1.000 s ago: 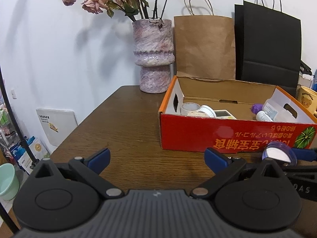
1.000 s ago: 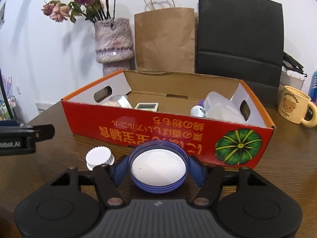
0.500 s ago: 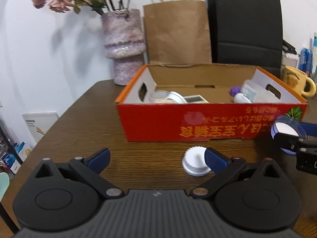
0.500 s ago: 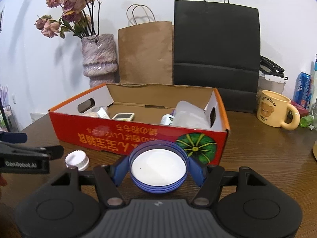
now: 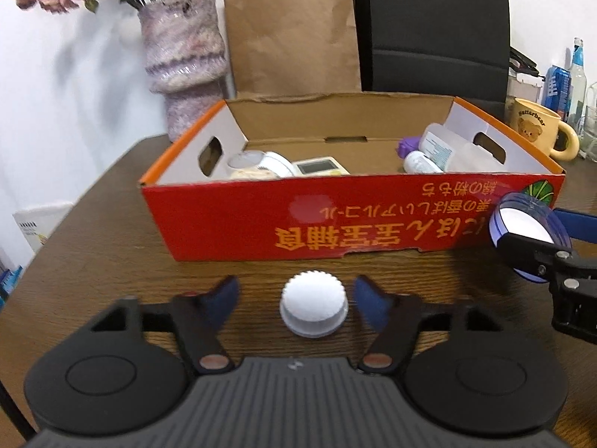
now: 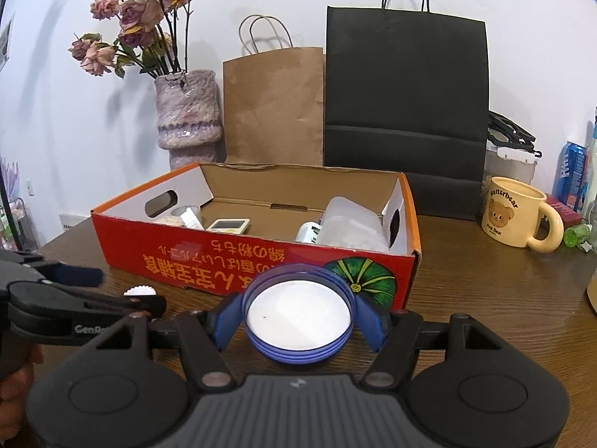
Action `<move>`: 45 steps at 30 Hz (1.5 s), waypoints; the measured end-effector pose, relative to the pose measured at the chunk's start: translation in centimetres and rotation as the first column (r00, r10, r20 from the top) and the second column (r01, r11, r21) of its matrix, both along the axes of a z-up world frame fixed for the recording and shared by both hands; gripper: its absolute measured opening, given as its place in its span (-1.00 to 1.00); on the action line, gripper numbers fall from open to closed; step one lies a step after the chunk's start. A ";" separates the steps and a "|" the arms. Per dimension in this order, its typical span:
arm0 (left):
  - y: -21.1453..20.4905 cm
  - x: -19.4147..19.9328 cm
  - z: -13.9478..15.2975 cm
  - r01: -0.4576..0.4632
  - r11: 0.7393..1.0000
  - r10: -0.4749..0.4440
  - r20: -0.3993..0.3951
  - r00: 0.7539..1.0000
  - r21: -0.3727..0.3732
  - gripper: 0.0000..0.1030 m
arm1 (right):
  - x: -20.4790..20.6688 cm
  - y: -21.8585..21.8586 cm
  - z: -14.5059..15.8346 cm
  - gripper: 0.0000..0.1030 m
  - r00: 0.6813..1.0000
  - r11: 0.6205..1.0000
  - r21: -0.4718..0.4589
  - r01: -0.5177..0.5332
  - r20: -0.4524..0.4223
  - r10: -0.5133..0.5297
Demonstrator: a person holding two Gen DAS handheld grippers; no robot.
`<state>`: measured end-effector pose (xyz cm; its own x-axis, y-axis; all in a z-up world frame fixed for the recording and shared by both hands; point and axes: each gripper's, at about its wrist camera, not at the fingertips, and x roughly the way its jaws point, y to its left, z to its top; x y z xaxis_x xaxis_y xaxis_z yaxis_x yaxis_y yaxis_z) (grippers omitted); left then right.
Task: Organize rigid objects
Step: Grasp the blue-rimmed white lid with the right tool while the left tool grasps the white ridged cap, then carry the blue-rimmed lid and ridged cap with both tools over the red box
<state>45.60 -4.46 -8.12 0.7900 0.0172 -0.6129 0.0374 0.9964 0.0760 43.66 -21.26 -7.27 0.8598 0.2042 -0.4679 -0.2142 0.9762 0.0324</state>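
A white ribbed cap (image 5: pixel 314 308) lies on the wooden table in front of the red cardboard box (image 5: pixel 335 224). My left gripper (image 5: pixel 298 298) is open with its blue fingers on either side of the cap, not touching it. My right gripper (image 6: pixel 298 321) is shut on a blue lid with a white inside (image 6: pixel 298 313) and holds it above the table, in front of the box's right corner. The lid also shows in the left wrist view (image 5: pixel 526 231). The box (image 6: pixel 261 257) holds a thermometer, jars and bottles.
A purple vase with dried roses (image 6: pixel 186 112), a brown paper bag (image 6: pixel 274 104) and a black bag (image 6: pixel 405 112) stand behind the box. A yellow bear mug (image 6: pixel 518 216) and bottles stand at the right. The left gripper's side (image 6: pixel 74 298) shows at left.
My left gripper has swung right and forward until the white cap sits between its fingers. My right gripper has lifted and moved right with the blue lid.
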 end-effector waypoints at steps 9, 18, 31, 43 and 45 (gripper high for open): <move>-0.3 -0.1 0.1 0.028 1.000 -0.028 0.010 1.000 -0.013 -0.20 | -0.1 0.1 0.0 0.26 1.000 1.000 -0.006 -0.001 0.006 0.001; -0.3 -0.7 0.8 0.026 1.000 -0.026 0.047 0.999 -0.011 -0.21 | -0.7 0.2 0.5 0.26 0.999 1.000 -0.002 -0.009 0.041 0.009; -0.5 -2.8 3.8 0.053 0.998 -0.050 0.166 0.985 -0.016 -0.21 | -1.9 0.5 2.2 0.26 0.992 0.999 0.016 -0.034 0.125 0.031; -0.1 -1.7 6.5 0.019 0.999 -0.007 0.256 0.967 -0.044 -0.21 | -1.0 1.0 4.0 0.26 0.979 0.999 0.045 -0.023 0.202 0.013; 0.0 -1.2 6.7 0.009 0.999 0.004 0.264 0.964 -0.047 -0.20 | -0.5 1.1 4.2 0.26 0.978 0.999 0.050 -0.021 0.210 0.010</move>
<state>44.39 -4.43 -1.44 0.9239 -0.0088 -0.3826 0.0246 0.9990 0.0364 43.16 -20.14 -3.07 0.9342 0.2379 -0.2660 -0.2371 0.9708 0.0357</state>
